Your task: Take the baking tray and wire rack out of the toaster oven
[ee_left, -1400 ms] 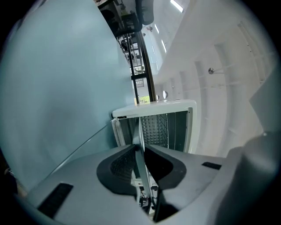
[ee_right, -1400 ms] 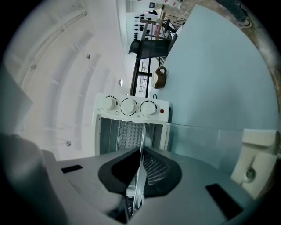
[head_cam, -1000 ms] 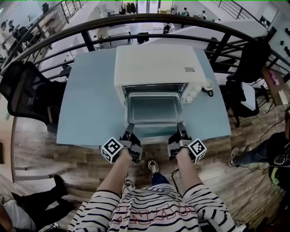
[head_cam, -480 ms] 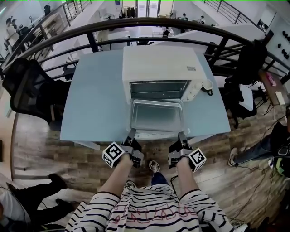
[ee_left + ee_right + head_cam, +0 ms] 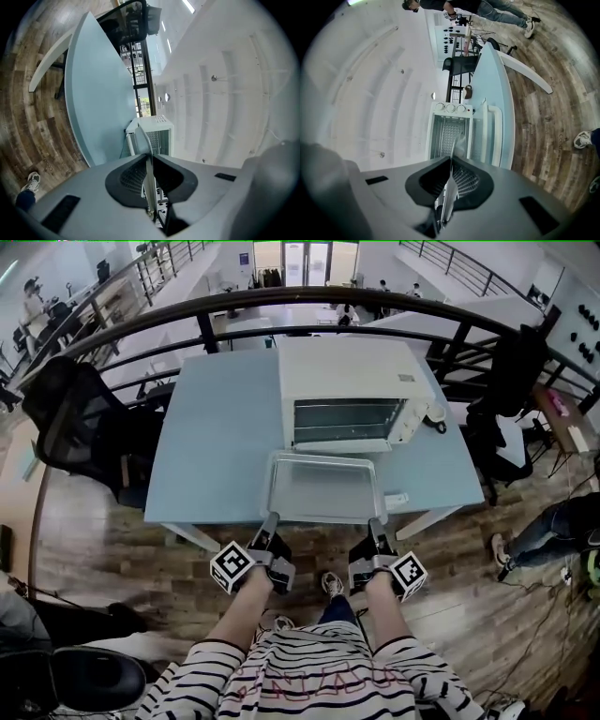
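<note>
wood floor [image 5: 122,549] underfoot, left gripper [image 5: 270,523] and right gripper [image 5: 376,527] both clamped on the baking tray [image 5: 323,488] rim. tray just slid clear of the toaster oven [image 5: 352,371], over the table [image 5: 216,446] edge. wire rack [image 5: 449,133] is still inside, guessing that's next.

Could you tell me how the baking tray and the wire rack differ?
The baking tray is outside the toaster oven, held by the left claw and right claw; the wire rack sits inside it. The tray is a solid pan; the rack is open bars. Both look metallic.
</note>
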`<action>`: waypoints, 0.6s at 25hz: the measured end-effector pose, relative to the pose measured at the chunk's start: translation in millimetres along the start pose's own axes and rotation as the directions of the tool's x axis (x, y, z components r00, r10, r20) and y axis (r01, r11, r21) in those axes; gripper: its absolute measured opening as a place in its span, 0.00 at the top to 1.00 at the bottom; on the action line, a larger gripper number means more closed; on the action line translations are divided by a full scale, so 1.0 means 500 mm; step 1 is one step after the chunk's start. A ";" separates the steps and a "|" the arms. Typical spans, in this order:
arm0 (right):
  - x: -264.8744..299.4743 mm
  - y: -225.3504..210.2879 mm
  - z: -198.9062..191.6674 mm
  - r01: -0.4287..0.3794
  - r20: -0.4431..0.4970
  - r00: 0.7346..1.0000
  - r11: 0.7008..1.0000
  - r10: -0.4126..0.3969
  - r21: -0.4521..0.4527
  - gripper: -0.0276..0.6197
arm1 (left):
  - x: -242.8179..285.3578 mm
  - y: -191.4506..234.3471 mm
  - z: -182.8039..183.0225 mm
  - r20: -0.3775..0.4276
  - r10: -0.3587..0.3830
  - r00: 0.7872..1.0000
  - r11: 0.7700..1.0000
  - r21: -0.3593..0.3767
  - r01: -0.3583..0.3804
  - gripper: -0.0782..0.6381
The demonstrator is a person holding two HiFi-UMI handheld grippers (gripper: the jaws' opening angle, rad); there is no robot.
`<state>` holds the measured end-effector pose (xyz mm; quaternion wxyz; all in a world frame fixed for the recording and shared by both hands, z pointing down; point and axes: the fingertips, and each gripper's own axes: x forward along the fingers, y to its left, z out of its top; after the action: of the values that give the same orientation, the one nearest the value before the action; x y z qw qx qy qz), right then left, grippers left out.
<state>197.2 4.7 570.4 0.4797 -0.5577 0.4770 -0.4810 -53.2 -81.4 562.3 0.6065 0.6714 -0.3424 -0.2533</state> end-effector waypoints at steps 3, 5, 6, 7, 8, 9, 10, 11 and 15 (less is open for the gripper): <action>-0.003 0.013 -0.063 -0.012 -0.034 0.999 1.000 0.011 -0.008 0.90 | -0.056 0.004 0.045 0.033 -0.001 0.999 1.000 0.003 0.001 0.81; -0.003 0.021 -0.108 -0.018 -0.064 0.998 1.000 0.017 -0.017 0.90 | -0.095 0.007 0.076 0.061 -0.013 0.998 1.000 -0.004 0.014 0.81; -0.002 0.025 -0.131 -0.020 -0.080 0.997 1.000 0.018 -0.023 0.90 | -0.115 0.009 0.092 0.076 -0.016 0.997 1.000 -0.007 0.017 0.81; -0.001 0.028 -0.153 -0.022 -0.097 0.995 0.999 0.019 -0.028 0.90 | -0.135 0.014 0.107 0.091 -0.012 0.996 1.000 -0.007 0.012 0.81; 0.002 0.031 -0.175 -0.024 -0.114 0.993 0.999 0.021 -0.033 0.90 | -0.155 0.018 0.124 0.107 -0.004 0.994 1.000 -0.006 0.005 0.81; 0.005 0.034 -0.198 -0.029 -0.133 0.991 0.999 0.024 -0.035 0.90 | -0.173 0.023 0.140 0.124 0.002 0.992 1.000 -0.005 -0.001 0.81; 0.010 0.037 -0.221 -0.034 -0.152 0.988 0.999 0.028 -0.035 0.90 | -0.191 0.027 0.157 0.141 0.004 0.990 1.000 -0.005 -0.003 0.81; 0.015 0.040 -0.243 -0.038 -0.171 0.985 0.999 0.031 -0.036 0.90 | -0.206 0.030 0.173 0.157 0.003 0.988 1.000 -0.004 -0.002 0.81; 0.038 0.043 -0.320 -0.025 -0.237 0.971 0.999 0.013 -0.048 0.90 | -0.251 0.041 0.233 0.215 -0.008 0.977 1.000 -0.007 0.009 0.81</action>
<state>37.9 -28.0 562.8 0.4099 -0.5035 0.5482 -0.5272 -224.4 -60.3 557.1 0.5677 0.6390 -0.4020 -0.3283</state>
